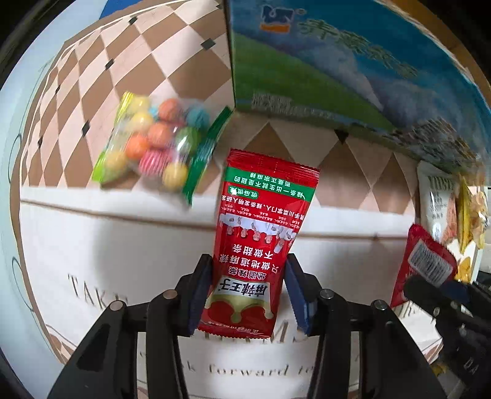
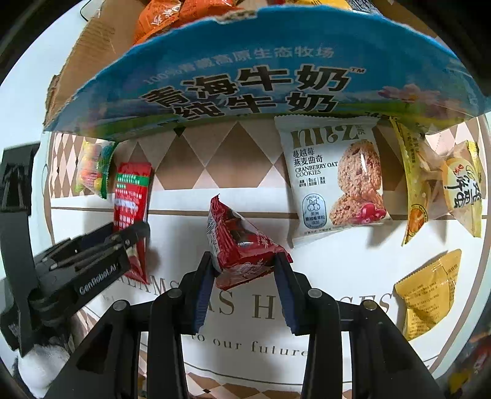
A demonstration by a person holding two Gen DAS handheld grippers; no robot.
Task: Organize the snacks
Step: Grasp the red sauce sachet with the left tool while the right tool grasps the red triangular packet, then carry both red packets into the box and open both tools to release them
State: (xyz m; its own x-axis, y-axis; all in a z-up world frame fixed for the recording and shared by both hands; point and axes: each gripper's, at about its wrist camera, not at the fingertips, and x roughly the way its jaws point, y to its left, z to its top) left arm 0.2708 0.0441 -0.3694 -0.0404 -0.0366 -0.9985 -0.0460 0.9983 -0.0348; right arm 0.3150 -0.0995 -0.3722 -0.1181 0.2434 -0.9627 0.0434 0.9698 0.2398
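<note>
My left gripper (image 1: 248, 285) is shut on a red spicy-strip packet (image 1: 257, 233) with a green band, held above the tablecloth. It also shows in the right wrist view (image 2: 130, 196), with the left gripper (image 2: 135, 236) at the left. My right gripper (image 2: 244, 270) is shut on a dark red snack packet (image 2: 239, 242); that packet shows at the right edge of the left wrist view (image 1: 423, 261). The blue milk carton box (image 2: 245, 79) stands just beyond both grippers, with orange packets (image 2: 165, 15) inside.
A bag of coloured candy balls (image 1: 156, 144) lies left of the box. A white cranberry oat cookie packet (image 2: 334, 178), yellow packets (image 2: 442, 184) and another yellow packet (image 2: 429, 291) lie to the right on the white and checked tablecloth (image 2: 245, 353).
</note>
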